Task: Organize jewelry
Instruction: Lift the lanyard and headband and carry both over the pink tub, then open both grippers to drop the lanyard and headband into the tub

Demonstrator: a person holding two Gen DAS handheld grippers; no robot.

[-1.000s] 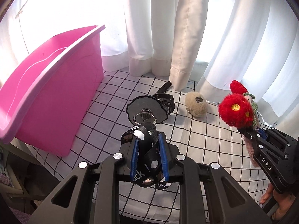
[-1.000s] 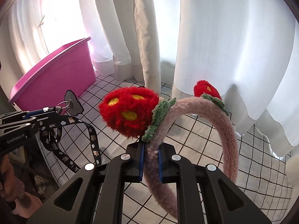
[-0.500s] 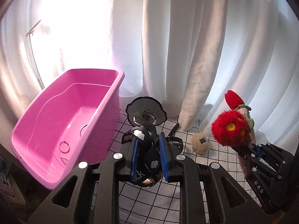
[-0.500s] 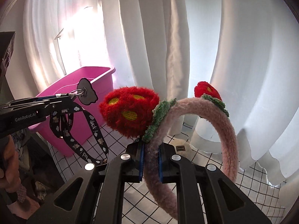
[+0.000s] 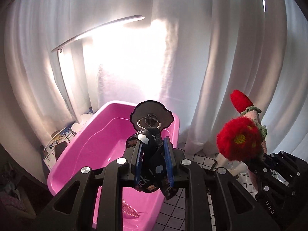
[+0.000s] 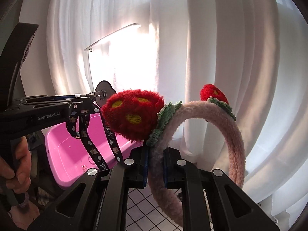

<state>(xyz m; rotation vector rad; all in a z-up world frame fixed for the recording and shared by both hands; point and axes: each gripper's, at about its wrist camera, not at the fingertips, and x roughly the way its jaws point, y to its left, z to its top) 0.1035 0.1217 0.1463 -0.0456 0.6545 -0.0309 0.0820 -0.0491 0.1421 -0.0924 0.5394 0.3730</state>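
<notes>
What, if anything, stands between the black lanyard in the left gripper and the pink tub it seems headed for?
Nothing visible does. The left gripper is shut on the black lanyard, and the pink tub lies open just beyond and below it. Only a string of beads shows on its floor.

strong backlight blown out through the white curtains, glare at centre, lamp bar glowing, foreground shadowed, fisheye bending and dark vignette at edges
</notes>
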